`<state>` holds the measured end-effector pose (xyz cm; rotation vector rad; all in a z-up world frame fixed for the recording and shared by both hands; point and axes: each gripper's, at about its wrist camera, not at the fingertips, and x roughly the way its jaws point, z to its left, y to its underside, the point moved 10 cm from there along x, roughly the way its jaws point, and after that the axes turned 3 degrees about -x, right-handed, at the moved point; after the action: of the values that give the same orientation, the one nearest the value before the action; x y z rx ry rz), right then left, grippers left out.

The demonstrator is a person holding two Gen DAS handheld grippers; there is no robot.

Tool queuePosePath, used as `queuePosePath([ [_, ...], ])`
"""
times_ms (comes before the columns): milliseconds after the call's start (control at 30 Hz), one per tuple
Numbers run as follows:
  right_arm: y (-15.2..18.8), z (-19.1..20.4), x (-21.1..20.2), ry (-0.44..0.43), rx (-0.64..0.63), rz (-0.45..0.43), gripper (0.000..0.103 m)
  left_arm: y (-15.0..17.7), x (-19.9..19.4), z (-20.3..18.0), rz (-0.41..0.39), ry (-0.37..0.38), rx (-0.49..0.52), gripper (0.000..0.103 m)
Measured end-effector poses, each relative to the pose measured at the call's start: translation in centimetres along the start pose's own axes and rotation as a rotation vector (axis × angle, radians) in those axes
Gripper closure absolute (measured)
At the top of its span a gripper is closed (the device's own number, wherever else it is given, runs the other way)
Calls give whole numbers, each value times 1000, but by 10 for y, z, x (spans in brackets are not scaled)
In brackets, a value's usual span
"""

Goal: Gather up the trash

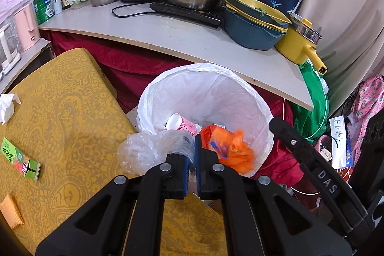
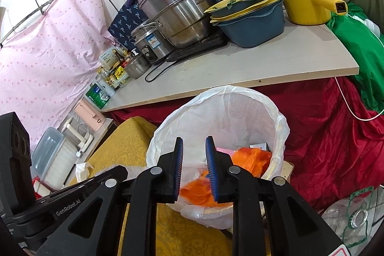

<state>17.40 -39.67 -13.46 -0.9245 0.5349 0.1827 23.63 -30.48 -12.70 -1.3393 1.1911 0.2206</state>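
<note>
A bin lined with a white bag (image 1: 206, 88) (image 2: 230, 112) stands between the yellow-clothed table and the counter. Inside lie a pink paper cup (image 1: 178, 122) and an orange plastic bag (image 1: 230, 148) (image 2: 252, 155). My left gripper (image 1: 191, 148) is shut on a clear crumpled plastic bag (image 1: 144, 150) at the bin's near rim. My right gripper (image 2: 194, 155) is open and empty, just over the bin's near rim; the orange bag, blurred, lies below its fingers. On the table lie a green box (image 1: 20, 158), a white tissue (image 1: 7, 106) and an orange piece (image 1: 10, 212).
A grey counter (image 1: 168, 32) behind the bin carries steel pots, a rice cooker, stacked bowls and a yellow pot (image 1: 300, 47). Red cloth hangs under it. Bottles and a pink kettle (image 1: 26, 28) stand on the left. Clutter and a green bag (image 2: 360, 44) lie on the right.
</note>
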Motion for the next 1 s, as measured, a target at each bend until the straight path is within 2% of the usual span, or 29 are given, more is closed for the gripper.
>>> queuePosePath([
  [33,0,0,-1,0,1,-1,79,0,0,1,-1,0,-3,98],
  [100,-1,0,-3,3,3,-8,73,-1,0,3,-4,-2,-10,86],
  [167,-1,2,-6,6,4,-17,66,-3,-2,5,-14,-6,-19,70],
  [333,-4,4,-11,12,1,-30,57,-6,-8,8,-34,-11,-32,57],
  [400,-5,5,-13,12,-1,-33,55,-7,-12,10,-42,-13,-36,55],
  [467,-6,8,-16,10,-3,-38,53,-8,-17,14,-54,-21,-44,49],
  [1000,2,63,-26,-37,-82,-46,52,-6,-60,54,-118,-46,-95,47],
])
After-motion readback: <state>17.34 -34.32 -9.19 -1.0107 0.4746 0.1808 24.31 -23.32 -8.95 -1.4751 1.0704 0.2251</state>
